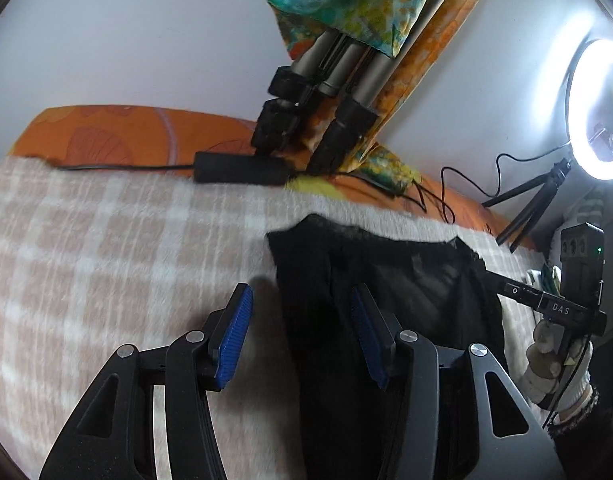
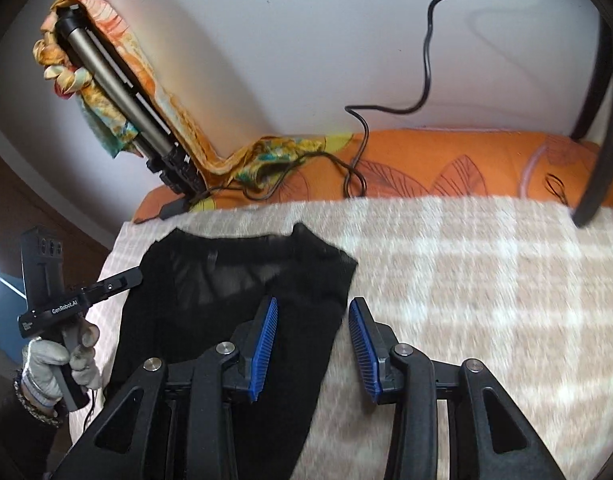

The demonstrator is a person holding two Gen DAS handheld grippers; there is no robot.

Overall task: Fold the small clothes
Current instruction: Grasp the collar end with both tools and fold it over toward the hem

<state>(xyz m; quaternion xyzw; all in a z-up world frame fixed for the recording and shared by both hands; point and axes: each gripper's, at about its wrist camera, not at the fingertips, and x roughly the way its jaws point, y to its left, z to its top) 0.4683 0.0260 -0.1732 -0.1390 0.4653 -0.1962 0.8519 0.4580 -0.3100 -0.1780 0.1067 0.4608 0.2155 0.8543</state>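
Observation:
A small black sheer garment (image 1: 390,280) lies flat on a beige checked blanket (image 1: 106,248). My left gripper (image 1: 300,312) is open, its blue pads (image 1: 236,336) straddling the garment's left edge. In the right wrist view the same garment (image 2: 226,280) lies at left, and my right gripper (image 2: 312,320) is open over its right edge, one pad (image 2: 264,344) above the cloth and the other above the blanket (image 2: 466,280). Each gripper shows in the other's view at the garment's far side: the right gripper (image 1: 506,286) and the left gripper (image 2: 132,276).
A folded tripod (image 1: 330,100) wrapped in a colourful scarf (image 1: 366,4) leans on the wall at the back. An orange sheet (image 2: 446,168), cables (image 2: 358,152) and a black adapter (image 1: 238,168) lie behind the blanket. A lit ring light (image 1: 602,108) stands at right.

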